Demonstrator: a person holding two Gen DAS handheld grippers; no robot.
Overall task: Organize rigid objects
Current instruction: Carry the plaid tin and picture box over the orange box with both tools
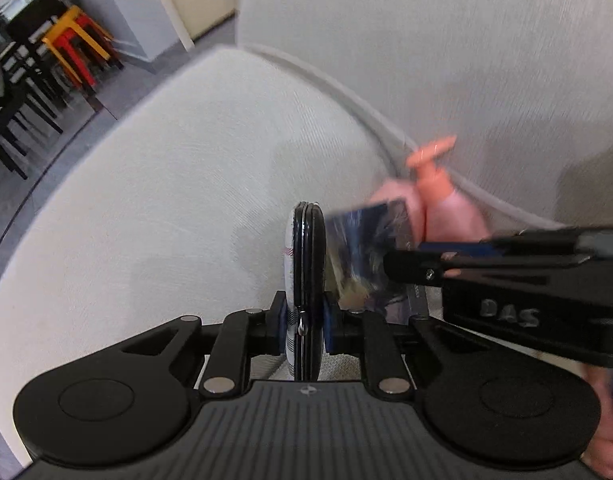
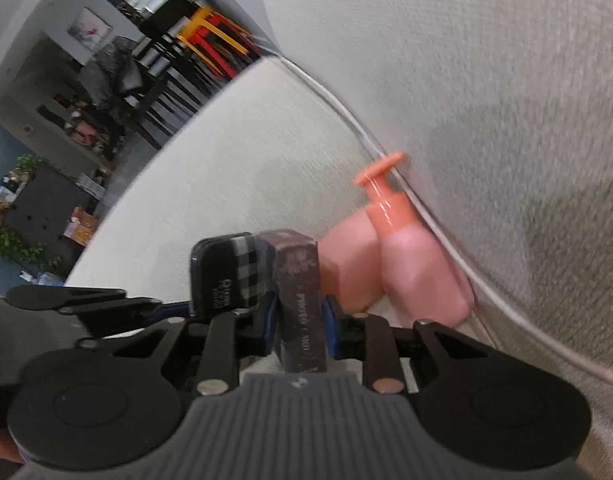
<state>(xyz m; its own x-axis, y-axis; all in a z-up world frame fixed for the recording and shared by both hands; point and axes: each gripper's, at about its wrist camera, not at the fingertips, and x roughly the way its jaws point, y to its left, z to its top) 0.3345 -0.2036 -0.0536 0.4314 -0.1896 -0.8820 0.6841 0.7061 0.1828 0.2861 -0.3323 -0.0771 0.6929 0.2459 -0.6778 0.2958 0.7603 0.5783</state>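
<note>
My left gripper (image 1: 304,320) is shut on a flat round-edged case (image 1: 306,248) with black rims and a plaid face, held upright and edge-on above the white sofa seat (image 1: 166,200). Right beside it, my right gripper (image 2: 300,320) is shut on a dark glossy box (image 2: 298,280) with small print along its narrow side. In the left wrist view the box (image 1: 358,248) nearly touches the case, with the right gripper (image 1: 418,268) coming in from the right. The plaid case (image 2: 230,272) stands left of the box in the right wrist view. Two pink bottles (image 2: 418,272), one with an orange pump, stand against the backrest behind.
The sofa backrest (image 1: 446,40) rises on the right, with a piped seam where it meets the seat. Beyond the seat's left edge lie grey floor (image 1: 118,92), black chairs and stacked yellow and red stools (image 1: 74,40). Potted plants (image 2: 14,232) stand farther off.
</note>
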